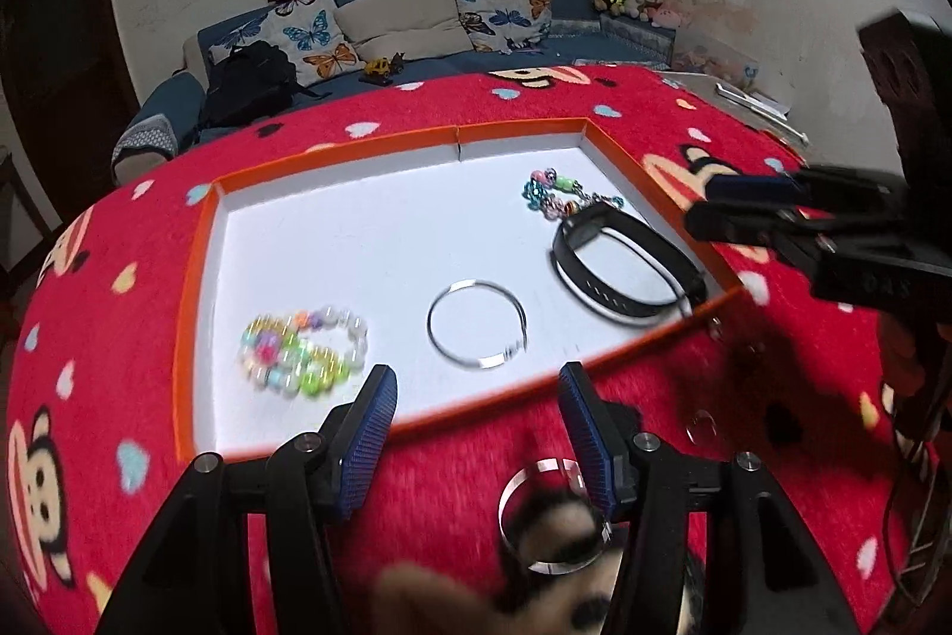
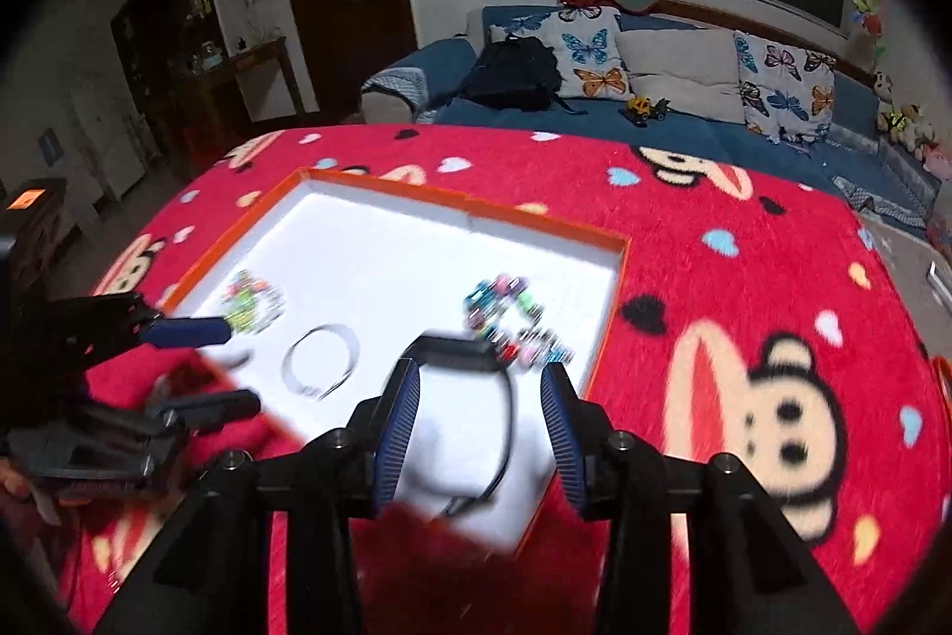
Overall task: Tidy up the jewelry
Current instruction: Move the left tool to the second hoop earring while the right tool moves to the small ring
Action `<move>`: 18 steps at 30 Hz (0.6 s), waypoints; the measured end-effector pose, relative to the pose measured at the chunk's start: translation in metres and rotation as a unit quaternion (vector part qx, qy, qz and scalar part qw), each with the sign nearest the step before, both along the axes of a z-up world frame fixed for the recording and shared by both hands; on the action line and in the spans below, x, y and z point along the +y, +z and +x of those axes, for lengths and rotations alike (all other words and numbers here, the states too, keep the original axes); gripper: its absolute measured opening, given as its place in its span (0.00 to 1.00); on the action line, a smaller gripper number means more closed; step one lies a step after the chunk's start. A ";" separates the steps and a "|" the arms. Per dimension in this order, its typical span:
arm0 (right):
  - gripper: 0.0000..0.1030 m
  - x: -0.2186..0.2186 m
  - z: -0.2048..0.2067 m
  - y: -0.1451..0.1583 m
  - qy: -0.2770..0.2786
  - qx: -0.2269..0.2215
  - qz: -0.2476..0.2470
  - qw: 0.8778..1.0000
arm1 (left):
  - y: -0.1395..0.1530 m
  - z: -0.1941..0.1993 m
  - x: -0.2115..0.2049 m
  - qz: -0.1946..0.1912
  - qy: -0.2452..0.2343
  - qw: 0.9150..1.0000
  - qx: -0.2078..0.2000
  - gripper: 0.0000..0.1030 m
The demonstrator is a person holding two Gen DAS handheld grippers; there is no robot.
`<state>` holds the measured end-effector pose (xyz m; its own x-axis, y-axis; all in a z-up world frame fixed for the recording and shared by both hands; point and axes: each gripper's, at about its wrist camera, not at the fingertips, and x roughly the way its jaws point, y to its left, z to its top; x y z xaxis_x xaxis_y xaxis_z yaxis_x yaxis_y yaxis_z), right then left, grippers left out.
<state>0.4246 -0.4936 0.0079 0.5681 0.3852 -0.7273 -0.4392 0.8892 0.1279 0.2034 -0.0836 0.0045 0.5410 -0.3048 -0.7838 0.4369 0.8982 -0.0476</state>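
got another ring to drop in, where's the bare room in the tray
Bare white floor along the tray's far wall, behind the pastel bead bracelet and silver hoop. Crowded on the right: the black band touches the charm bracelet.

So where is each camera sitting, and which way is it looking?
Left wrist: sits on the left gripper, looking forward over the near rim of the orange tray toward the sofa; its own open fingers show, and the right gripper at right.
Right wrist: sits on the right gripper, above the black watch band; its own open fingers show, left gripper at left.
Both share the tray, silver ring and sofa.
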 end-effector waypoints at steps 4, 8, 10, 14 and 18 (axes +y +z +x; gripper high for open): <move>0.45 0.001 -0.030 0.002 0.007 -0.004 0.011 1.000 | 0.004 -0.027 0.011 -0.009 0.005 1.000 -0.006 0.58; 0.45 0.005 -0.054 -0.003 0.021 0.005 0.015 1.000 | -0.001 -0.052 0.015 -0.012 -0.001 1.000 0.002 0.58; 0.45 0.010 -0.064 -0.010 0.027 0.011 0.010 1.000 | -0.005 -0.060 0.014 -0.010 -0.005 1.000 0.003 0.58; 0.45 0.015 -0.074 -0.028 0.028 0.028 0.002 0.999 | -0.016 -0.066 0.007 -0.008 -0.012 1.000 0.022 0.66; 0.45 0.015 -0.080 -0.038 0.028 0.037 0.000 0.999 | -0.021 -0.065 0.002 0.000 -0.017 1.000 0.018 0.71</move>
<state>0.3445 -0.4791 -0.0303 0.4906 0.4138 -0.7669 -0.4772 0.8639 0.1610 0.1384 -0.0819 -0.0164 0.5013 -0.3230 -0.8027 0.4658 0.8826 -0.0642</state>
